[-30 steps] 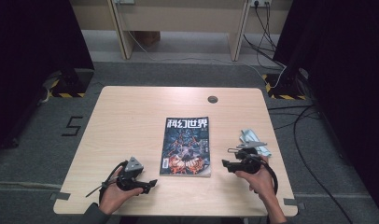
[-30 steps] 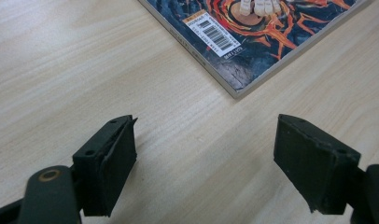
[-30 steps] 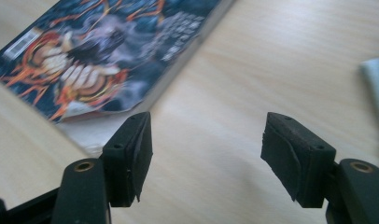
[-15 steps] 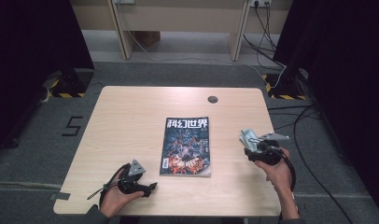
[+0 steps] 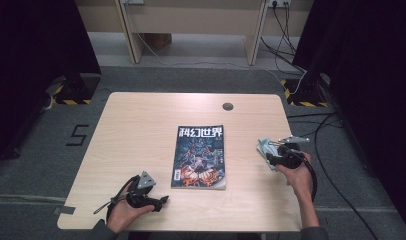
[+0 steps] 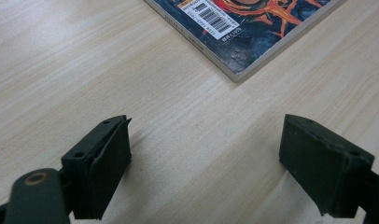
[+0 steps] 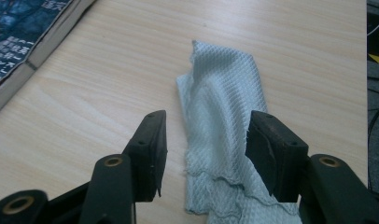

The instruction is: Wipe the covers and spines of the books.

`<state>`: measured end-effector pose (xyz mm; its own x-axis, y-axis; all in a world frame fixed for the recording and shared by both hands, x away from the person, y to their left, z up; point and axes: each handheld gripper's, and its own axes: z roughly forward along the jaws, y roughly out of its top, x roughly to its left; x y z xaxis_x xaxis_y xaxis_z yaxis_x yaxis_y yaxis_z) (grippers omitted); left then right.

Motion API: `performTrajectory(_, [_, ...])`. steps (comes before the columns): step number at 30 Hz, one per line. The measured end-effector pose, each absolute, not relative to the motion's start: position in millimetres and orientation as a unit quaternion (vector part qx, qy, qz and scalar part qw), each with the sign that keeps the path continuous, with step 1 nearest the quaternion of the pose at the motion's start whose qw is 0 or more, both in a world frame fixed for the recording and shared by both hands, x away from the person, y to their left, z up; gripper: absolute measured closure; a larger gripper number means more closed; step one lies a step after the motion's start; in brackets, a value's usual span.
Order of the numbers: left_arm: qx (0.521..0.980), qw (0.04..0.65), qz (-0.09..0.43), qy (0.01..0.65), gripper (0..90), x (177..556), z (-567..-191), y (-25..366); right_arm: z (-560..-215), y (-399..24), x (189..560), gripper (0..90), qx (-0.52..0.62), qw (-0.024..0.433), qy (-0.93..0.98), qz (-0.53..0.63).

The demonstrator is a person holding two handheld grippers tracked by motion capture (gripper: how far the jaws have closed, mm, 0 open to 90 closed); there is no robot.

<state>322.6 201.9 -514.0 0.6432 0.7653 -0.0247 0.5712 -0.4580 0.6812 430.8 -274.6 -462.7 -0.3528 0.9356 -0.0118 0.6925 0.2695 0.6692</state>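
Right hand-held gripper (image 7: 204, 158): my jaws straddle the pale cloth (image 7: 225, 135) and have just been closing in on it; the pads are not yet pressing the fabric, so I count them as still spread.
Change in my right hand (image 5: 297, 172): a second ago it sat nearer the front edge with the cloth beyond its tips; now it has slid out toward the worktop's right side and is lined up over the cloth.
Cloth: crumpled, light blue-grey weave, lying flat on the worktop (image 5: 141, 130) near its right edge, well apart from the magazine (image 5: 201, 156). In the high view it peeks out just past my right hand-held gripper (image 5: 273, 150).
Left hand-held gripper (image 6: 204, 163): jaws spread wide, bare wood between them, nothing held. It has opened slightly further over the last second, while the hand has stayed put.
Left hand-held gripper, position: low at the front left of the worktop (image 5: 161, 201), pointing toward the magazine's near corner (image 6: 234, 70), close but not touching.
Magazine: closed, cover up, in the middle of the worktop, unmoved.
What this means: I judge the pick-up of the cloth is at the closing stage; the grip is not made yet.
Next call: finish the squeeze on the bunched middle fold, then lift.
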Motion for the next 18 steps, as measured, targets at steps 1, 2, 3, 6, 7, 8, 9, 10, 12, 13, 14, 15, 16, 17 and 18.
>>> performTrajectory(1, [0.842,0.337,0.145,0.396,15.5,322.6,-514.0,202.1,-463.5,-275.2,432.2,48.7,0.526,0.211,0.772,0.288])
performTrajectory(2, [0.841,0.338,0.145,0.397,15.4,322.4,-514.2,202.0,-463.8,-275.7,433.1,48.9,0.528,0.213,0.771,0.285])
performTrajectory(3, [0.841,0.337,0.145,0.397,15.4,322.3,-514.2,202.1,-464.2,-276.9,434.4,49.3,0.526,0.213,0.772,0.285])
performTrajectory(6, [0.841,0.338,0.145,0.397,15.3,322.1,-514.4,202.5,-465.1,-278.3,436.6,50.5,0.526,0.212,0.773,0.286])
performTrajectory(7, [0.841,0.338,0.145,0.397,15.2,322.0,-514.4,202.6,-465.4,-278.2,437.3,50.6,0.527,0.210,0.772,0.286])
performTrajectory(8, [0.840,0.339,0.146,0.398,15.3,321.8,-514.5,202.7,-465.8,-278.2,437.9,50.9,0.528,0.211,0.772,0.285])
performTrajectory(9, [0.840,0.338,0.146,0.399,15.3,321.7,-514.4,202.8,-466.1,-277.9,438.3,51.0,0.527,0.210,0.773,0.284])
performTrajectory(10, [0.839,0.338,0.146,0.399,15.2,321.6,-514.5,202.9,-466.4,-277.5,438.7,51.2,0.527,0.209,0.773,0.284])
performTrajectory(12, [0.839,0.340,0.146,0.399,15.1,321.6,-514.6,203.0,-466.3,-278.0,439.9,51.6,0.522,0.211,0.776,0.284])
performTrajectory(13, [0.840,0.338,0.145,0.399,15.1,321.6,-514.5,203.2,-466.0,-278.1,440.0,51.6,0.523,0.211,0.776,0.283])
performTrajectory(14, [0.840,0.338,0.145,0.399,15.0,321.6,-514.5,203.2,-466.0,-278.1,440.0,51.7,0.524,0.211,0.775,0.283])
performTrajectory(15, [0.840,0.338,0.145,0.399,14.9,321.6,-514.6,203.3,-466.2,-277.9,440.3,52.2,0.523,0.211,0.776,0.283])
performTrajectory(16, [0.839,0.339,0.146,0.400,14.9,321.4,-514.7,203.2,-466.2,-277.9,440.3,52.2,0.523,0.211,0.776,0.283])
performTrajectory(17, [0.839,0.340,0.145,0.400,15.0,321.5,-514.7,203.0,-466.4,-277.5,440.7,52.6,0.525,0.211,0.776,0.280])
performTrajectory(18, [0.839,0.339,0.145,0.400,14.9,321.5,-514.7,202.9,-467.0,-278.0,441.7,53.0,0.523,0.213,0.777,0.278])
